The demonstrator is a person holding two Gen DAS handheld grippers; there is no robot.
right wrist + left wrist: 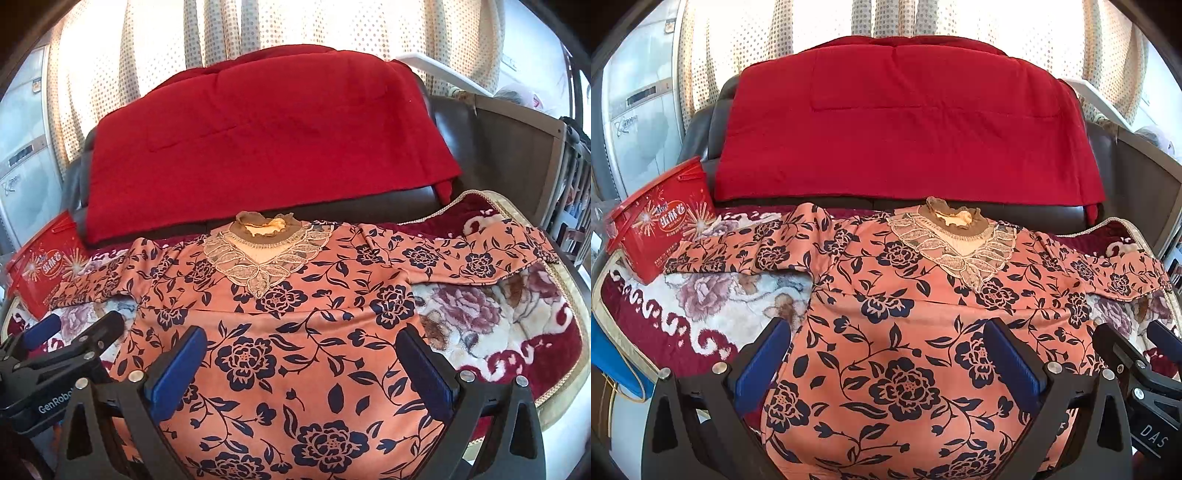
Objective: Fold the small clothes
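Currently the floral blouse (905, 332) lies flat on the sofa blanket (701, 306), collar away, sleeves outstretched sideways. Left gripper (886, 354) and right gripper (301, 363) hang spread, empty, apparently above its lower body.

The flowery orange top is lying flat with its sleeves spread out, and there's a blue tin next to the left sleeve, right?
Nearly. The top does lie flat with its sleeves spread, but the tin by the left sleeve is red, not blue. The left wrist view shows it best.

Bright backlit curtains (746, 48); fisheye-warped edges
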